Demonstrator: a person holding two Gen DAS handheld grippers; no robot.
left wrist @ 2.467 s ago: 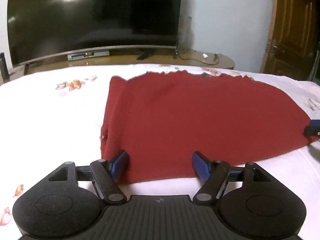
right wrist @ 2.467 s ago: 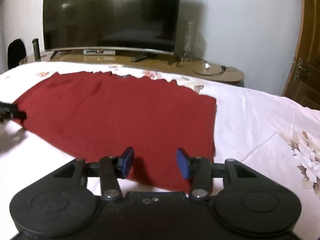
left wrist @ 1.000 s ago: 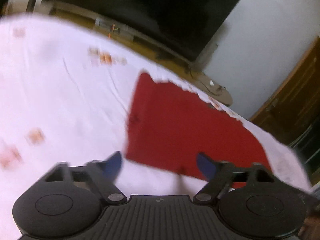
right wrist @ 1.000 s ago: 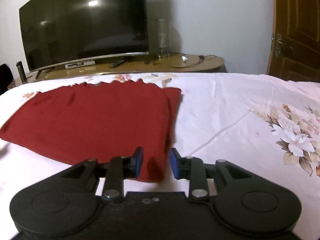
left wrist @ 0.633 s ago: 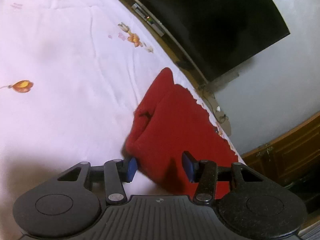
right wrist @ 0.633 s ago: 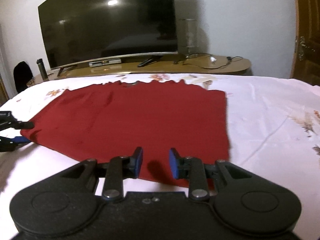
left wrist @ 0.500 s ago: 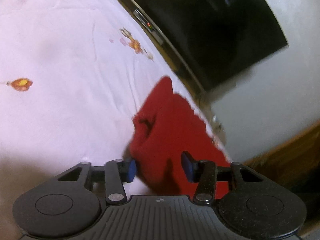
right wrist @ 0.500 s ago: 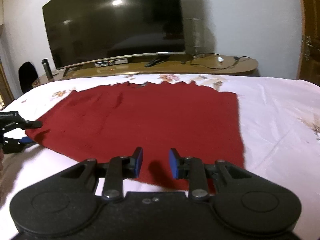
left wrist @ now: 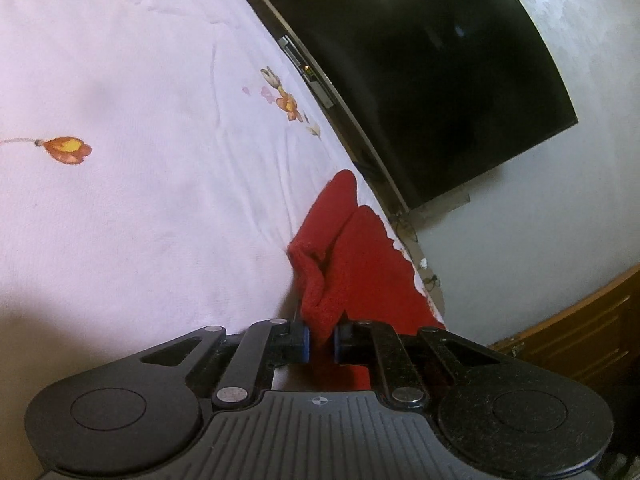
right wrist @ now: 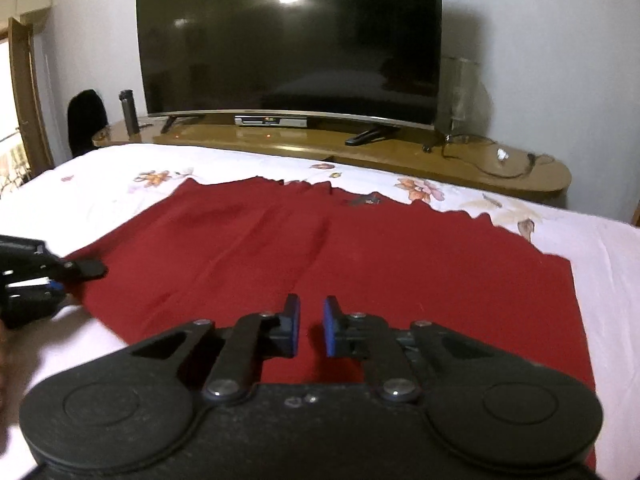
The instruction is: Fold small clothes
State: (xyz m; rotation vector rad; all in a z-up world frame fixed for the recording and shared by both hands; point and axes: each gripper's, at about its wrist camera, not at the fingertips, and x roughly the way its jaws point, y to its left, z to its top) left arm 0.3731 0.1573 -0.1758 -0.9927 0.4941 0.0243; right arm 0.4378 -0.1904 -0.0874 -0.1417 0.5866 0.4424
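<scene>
A white bedsheet printed with orange and pink flowers [right wrist: 608, 264] covers the bed and fills the near half of both views. Beyond its far edge a large curved black television [right wrist: 288, 40] stands on a long, glossy wooden cabinet [right wrist: 532, 176] against a pale wall. On the cabinet, a dark cylindrical flask [right wrist: 129, 111] stands at the left end, a slim silver set-top box [right wrist: 270, 121] sits under the screen, and a tangle of dark cables [right wrist: 492, 160] lies towards the right end.

The dark red cloth garment [right wrist: 340, 248] lies spread flat across the middle of the sheet, its far hem ragged in outline, with soft lengthwise creases left of centre.

The left gripper [left wrist: 320, 339] sits at the garment's left edge, its black fingers with blue pads having just been closing; the pads now pinch a bunched fold of the red fabric, which rises puckered between them. In the right wrist view, this left gripper [right wrist: 60, 280] shows at the far left, biting the cloth's edge.

The right gripper [right wrist: 308, 326] hangs over the garment's near edge, well to the right of the other. Its jaws have just been closing and stand narrow, a slim gap left between the blue pads [right wrist: 329, 330], with red cloth seen through the gap but no fabric visibly caught.
</scene>
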